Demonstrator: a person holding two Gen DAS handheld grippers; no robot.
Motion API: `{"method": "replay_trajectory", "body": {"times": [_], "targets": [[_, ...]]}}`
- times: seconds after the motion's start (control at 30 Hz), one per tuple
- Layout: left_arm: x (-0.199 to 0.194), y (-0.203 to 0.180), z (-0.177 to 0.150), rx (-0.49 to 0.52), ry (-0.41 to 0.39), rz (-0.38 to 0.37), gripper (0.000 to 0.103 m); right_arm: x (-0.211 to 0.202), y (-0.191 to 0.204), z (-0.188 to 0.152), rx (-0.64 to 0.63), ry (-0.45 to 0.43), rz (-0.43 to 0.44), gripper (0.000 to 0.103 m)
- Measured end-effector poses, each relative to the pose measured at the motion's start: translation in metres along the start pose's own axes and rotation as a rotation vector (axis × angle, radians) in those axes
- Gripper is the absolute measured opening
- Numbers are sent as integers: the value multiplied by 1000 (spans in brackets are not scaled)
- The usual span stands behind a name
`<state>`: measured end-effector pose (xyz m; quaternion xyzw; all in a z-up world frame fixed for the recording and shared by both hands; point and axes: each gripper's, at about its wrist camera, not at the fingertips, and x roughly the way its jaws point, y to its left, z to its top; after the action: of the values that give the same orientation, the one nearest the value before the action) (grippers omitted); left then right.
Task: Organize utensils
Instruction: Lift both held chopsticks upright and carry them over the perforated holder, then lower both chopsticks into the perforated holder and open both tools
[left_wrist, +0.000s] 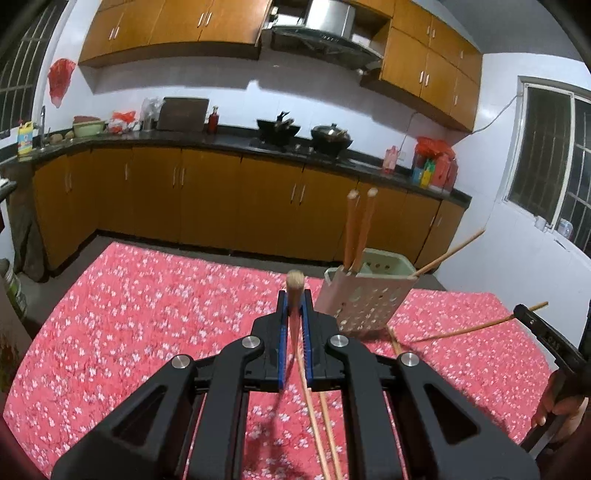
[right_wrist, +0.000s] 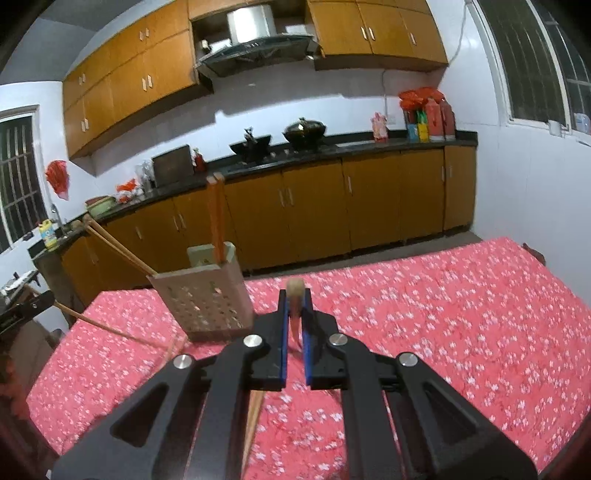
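My left gripper (left_wrist: 295, 295) is shut on a wooden chopstick (left_wrist: 295, 282), whose blunt end pokes out past the blue pads. My right gripper (right_wrist: 295, 295) is likewise shut on a chopstick (right_wrist: 295, 288). A pale perforated utensil holder (left_wrist: 364, 301) (right_wrist: 207, 295) stands on the red floral tablecloth (left_wrist: 147, 314) just ahead, between the two grippers. Two orange chopsticks (left_wrist: 356, 229) (right_wrist: 216, 214) stand upright in it, and a thin one (left_wrist: 450, 251) (right_wrist: 114, 247) leans out over its side. Loose chopsticks (left_wrist: 327, 424) (right_wrist: 255, 417) show on the cloth beneath the grippers.
The table edge (right_wrist: 369, 264) runs close behind the holder, with floor and brown kitchen cabinets (left_wrist: 207, 199) beyond. A person's hand (left_wrist: 554, 406) holds the right gripper's handle at the right edge. Woks (right_wrist: 303, 131) and bottles (right_wrist: 428, 118) stand on the far counter.
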<state>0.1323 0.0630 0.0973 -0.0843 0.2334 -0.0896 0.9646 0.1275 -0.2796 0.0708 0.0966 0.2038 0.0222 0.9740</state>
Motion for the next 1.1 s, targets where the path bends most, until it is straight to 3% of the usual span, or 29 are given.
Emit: {"method": "replay_trajectory", "body": {"times": [0.33,0.53,0.87,1.1], "targets": [[-26,-39,47,60,-116,-103,8,-34,36,61,-21,-126,201,7],[-34,-63,72,76,-217,-111,8,-39,52,87,-48,-189,224,7],[-16,-81,106,23,-370,-37,8,4,69,109,-98,-100,195,7],[20,-87,97,32,-358,2,8,44,69,109,-71,-2,198,7]]}}
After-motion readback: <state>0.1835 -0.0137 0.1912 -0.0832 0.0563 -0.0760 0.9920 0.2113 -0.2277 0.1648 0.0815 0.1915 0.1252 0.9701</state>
